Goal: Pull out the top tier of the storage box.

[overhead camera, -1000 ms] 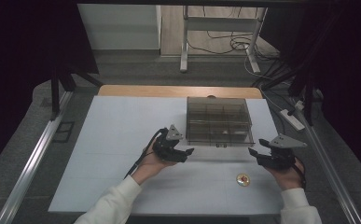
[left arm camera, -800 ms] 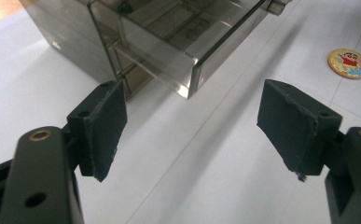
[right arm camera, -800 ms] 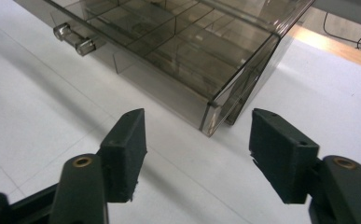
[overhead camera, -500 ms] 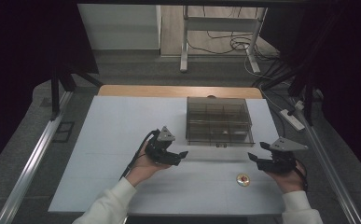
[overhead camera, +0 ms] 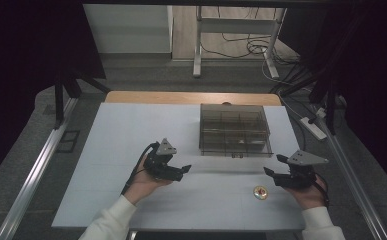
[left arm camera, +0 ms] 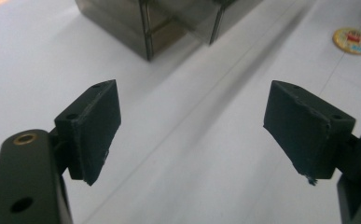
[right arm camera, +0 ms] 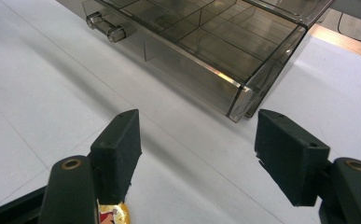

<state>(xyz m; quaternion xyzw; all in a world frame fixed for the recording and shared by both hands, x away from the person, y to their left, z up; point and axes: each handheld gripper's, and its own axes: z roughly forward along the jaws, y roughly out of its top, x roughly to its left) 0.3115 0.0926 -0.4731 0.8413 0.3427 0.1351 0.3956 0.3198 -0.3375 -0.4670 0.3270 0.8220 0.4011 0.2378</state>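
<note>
Smoky clear plastic makes up the compartment box, which sits toward the far side of the white table with its drawer knob facing the person. The left gripper hovers near the box's front left corner, jaws just opened wide — nothing between them. The right gripper has spread its jaws too, empty, just beside a small round gold token on the table.

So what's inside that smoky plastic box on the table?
The box is split by dividers into small compartments. Through the tinted top most look empty; one front compartment holds something small and pale, too blurred to name. The dark walls hide the rest.
</note>
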